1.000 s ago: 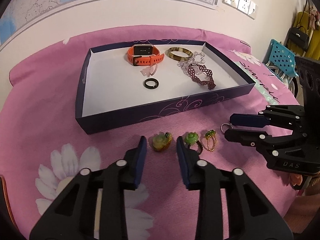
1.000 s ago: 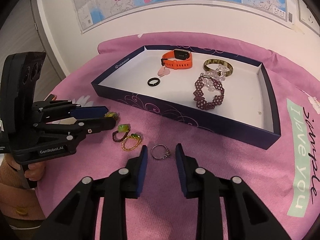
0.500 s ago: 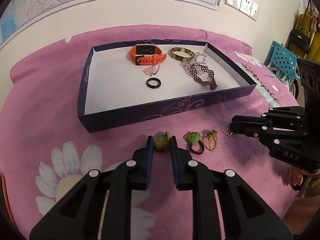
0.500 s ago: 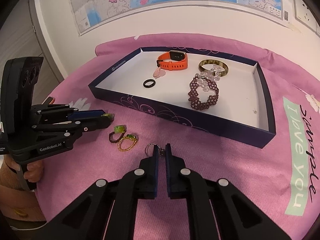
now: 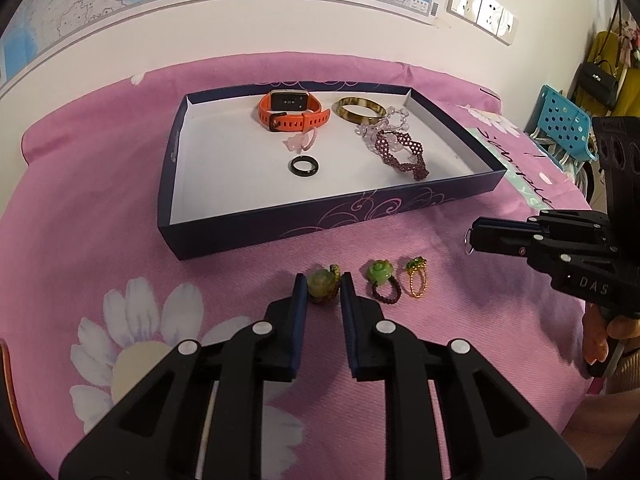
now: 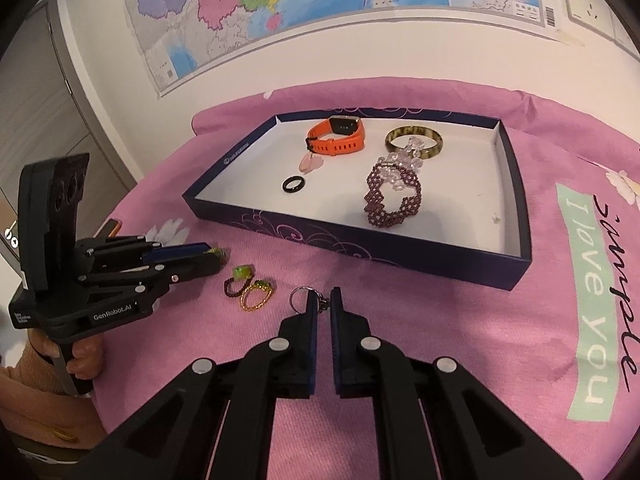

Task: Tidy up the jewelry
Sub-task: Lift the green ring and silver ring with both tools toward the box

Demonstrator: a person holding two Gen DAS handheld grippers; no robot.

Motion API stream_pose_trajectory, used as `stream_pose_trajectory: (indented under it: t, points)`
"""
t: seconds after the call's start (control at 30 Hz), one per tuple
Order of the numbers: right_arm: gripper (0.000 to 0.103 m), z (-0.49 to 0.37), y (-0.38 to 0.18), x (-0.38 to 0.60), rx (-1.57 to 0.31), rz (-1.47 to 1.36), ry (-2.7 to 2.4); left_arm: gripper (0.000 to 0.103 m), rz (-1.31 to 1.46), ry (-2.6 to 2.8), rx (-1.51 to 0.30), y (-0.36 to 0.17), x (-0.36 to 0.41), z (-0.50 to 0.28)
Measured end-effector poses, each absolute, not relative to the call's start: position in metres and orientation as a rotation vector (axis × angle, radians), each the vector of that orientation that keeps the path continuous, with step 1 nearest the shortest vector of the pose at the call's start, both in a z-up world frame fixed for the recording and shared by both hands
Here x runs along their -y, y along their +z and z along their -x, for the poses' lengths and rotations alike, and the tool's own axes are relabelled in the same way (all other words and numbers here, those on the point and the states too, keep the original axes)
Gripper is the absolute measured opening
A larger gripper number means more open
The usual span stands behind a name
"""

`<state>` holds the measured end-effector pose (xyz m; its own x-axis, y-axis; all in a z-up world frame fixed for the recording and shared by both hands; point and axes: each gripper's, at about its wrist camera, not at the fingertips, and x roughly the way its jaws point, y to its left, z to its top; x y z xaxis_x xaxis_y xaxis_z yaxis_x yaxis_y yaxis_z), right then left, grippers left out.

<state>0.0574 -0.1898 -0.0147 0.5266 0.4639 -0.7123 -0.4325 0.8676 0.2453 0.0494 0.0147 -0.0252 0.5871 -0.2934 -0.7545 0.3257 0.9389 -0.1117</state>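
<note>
On the pink cloth (image 5: 80,208) sits the navy tray (image 5: 320,220), bracelets inside. The left gripper (image 5: 323,290) is clamped on a pale green ring (image 5: 322,286); the right gripper (image 6: 320,304) pinches a silver ring (image 6: 300,298).

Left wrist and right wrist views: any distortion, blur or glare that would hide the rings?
Left wrist view: strong fisheye bend, dark corners; the tray edges bow, but the pale green ring reads sharp. Right wrist view: same bend; the silver ring is crisp, with soft shadows on the pink cloth and no glare.
</note>
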Motion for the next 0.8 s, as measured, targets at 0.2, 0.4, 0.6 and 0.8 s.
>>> stream_pose_trajectory:
  t: [0.2, 0.4, 0.6, 0.8]
  points:
    - [0.005, -0.057, -0.008, 0.193, -0.841, -0.047, 0.533, 0.017, -0.033, -0.37, -0.854, -0.018, -0.015, -0.046]
    - [0.005, -0.057, -0.002, 0.193, -0.826, -0.052, 0.537, 0.017, -0.034, -0.382, -0.833, -0.01, -0.014, -0.043]
    - [0.005, -0.059, 0.003, 0.195, -0.815, -0.056, 0.538, 0.017, -0.032, -0.392, -0.816, -0.004, -0.012, -0.044]
    - [0.005, -0.059, 0.006, 0.195, -0.807, -0.053, 0.537, 0.017, -0.035, -0.4, -0.807, -0.001, -0.009, -0.045]
